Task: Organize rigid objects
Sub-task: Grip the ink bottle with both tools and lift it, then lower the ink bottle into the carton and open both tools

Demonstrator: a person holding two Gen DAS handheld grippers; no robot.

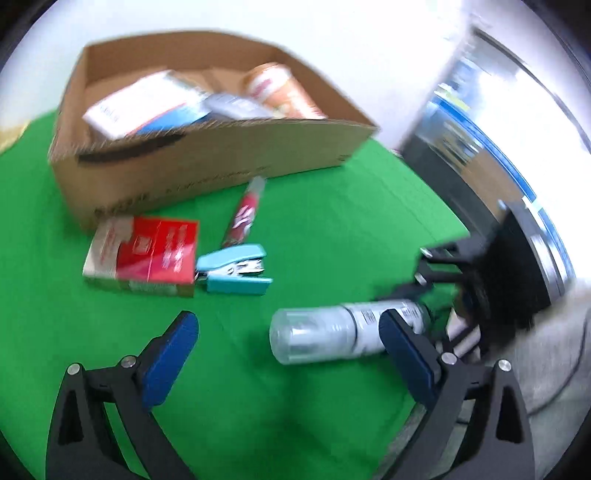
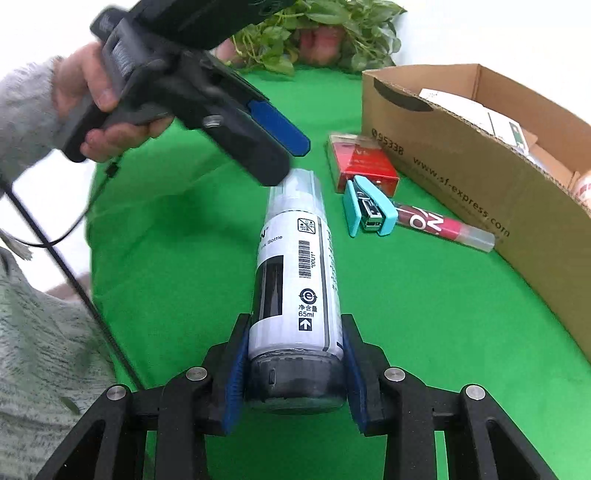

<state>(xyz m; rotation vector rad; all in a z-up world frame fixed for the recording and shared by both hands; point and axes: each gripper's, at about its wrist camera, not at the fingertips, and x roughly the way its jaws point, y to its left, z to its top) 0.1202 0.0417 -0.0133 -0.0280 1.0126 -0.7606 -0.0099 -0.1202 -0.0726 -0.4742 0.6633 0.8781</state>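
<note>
A white ink bottle (image 2: pixel 295 266) with a clear cap lies along the green cloth; my right gripper (image 2: pixel 293 354) is shut on its dark base end. In the left wrist view the bottle (image 1: pixel 332 332) lies sideways just ahead of my open, empty left gripper (image 1: pixel 288 332), its right finger overlapping the bottle's label. A teal stapler (image 1: pixel 236 269), a red box (image 1: pixel 147 254) and a red glue stick (image 1: pixel 245 210) lie in front of the cardboard box (image 1: pixel 207 155). In the right wrist view my left gripper (image 2: pixel 280 133) hovers over the bottle's cap.
The cardboard box (image 2: pixel 480 177) holds several packages and a can (image 1: pixel 280 88). A potted plant (image 2: pixel 317 33) stands at the far table edge. The cloth's edge drops off to the right in the left wrist view.
</note>
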